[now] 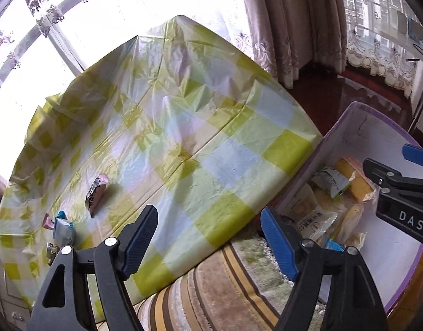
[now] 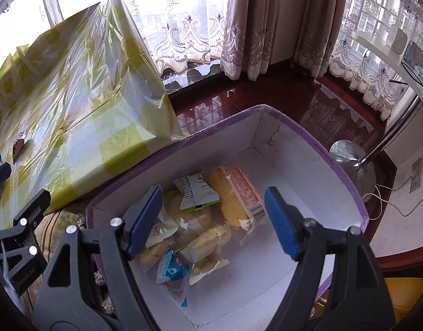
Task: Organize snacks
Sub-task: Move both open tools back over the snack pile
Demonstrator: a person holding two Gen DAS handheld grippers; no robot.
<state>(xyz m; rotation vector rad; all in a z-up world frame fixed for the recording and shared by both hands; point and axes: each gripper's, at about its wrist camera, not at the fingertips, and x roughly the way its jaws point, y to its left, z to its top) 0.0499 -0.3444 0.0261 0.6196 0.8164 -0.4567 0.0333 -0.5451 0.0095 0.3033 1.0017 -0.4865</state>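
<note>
A purple-rimmed white box (image 2: 308,138) stands on the floor beside the table and holds several wrapped snacks: a yellow cake (image 2: 236,195), a white and green packet (image 2: 196,191), a small blue packet (image 2: 171,271) and pale bread rolls. My right gripper (image 2: 213,220) hangs open above the box with nothing between its fingers. My left gripper (image 1: 210,237) is open and empty over the table's near edge, left of the box (image 1: 360,110). On the table lie a dark foil packet (image 1: 95,194) and a blue and white packet (image 1: 63,227) with small sweets beside it.
The table (image 1: 184,127) wears a crinkled green and white check plastic cloth. A striped rug (image 1: 225,289) lies below its edge. Curtains (image 2: 266,27) and bright windows are behind, with dark glossy wood floor (image 2: 280,96), a chrome lamp base (image 2: 352,160) and a white cable (image 2: 390,201).
</note>
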